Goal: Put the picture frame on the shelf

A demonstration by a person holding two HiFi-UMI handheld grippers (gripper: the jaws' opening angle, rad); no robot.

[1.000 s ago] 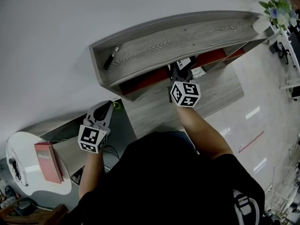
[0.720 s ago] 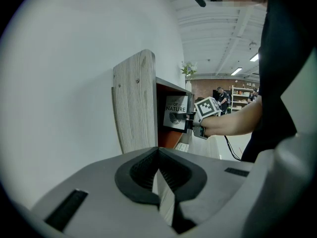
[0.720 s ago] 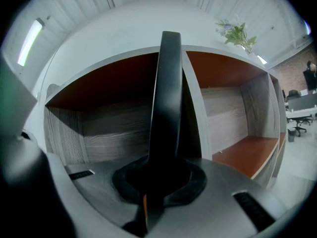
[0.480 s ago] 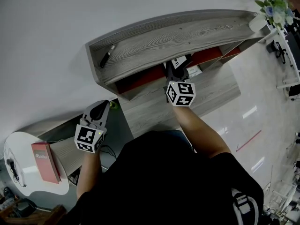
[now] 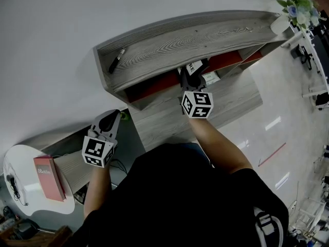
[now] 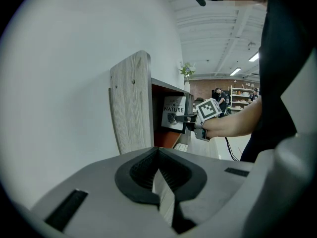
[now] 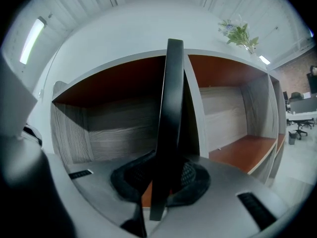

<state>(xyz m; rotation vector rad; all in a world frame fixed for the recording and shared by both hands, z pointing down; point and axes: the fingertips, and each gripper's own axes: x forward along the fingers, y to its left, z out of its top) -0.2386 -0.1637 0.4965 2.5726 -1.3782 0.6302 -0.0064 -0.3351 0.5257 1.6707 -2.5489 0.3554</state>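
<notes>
The picture frame (image 5: 194,67), white with black print, stands upright in the upper left compartment of the grey wood shelf (image 5: 195,40). In the left gripper view the picture frame (image 6: 173,113) shows its printed face beside the shelf's side panel (image 6: 131,103). My right gripper (image 5: 189,78) reaches into that compartment. Its jaws have just been opening, and the frame's black edge (image 7: 171,108) stands between them with a small gap at the pads. My left gripper (image 5: 110,118) hangs left of the shelf, shut and empty, its tips (image 6: 158,155) pointing at the shelf's end.
A black marker (image 5: 115,62) lies on the shelf top, and a vase of flowers (image 5: 295,9) stands at its far right end. A round white table (image 5: 20,163) with a red book (image 5: 49,178) is at the lower left. The shelf's right compartment (image 7: 237,148) has a red-brown floor.
The right gripper and the frame sit slightly further left in the head view than a second ago. The left gripper stays where it was.
</notes>
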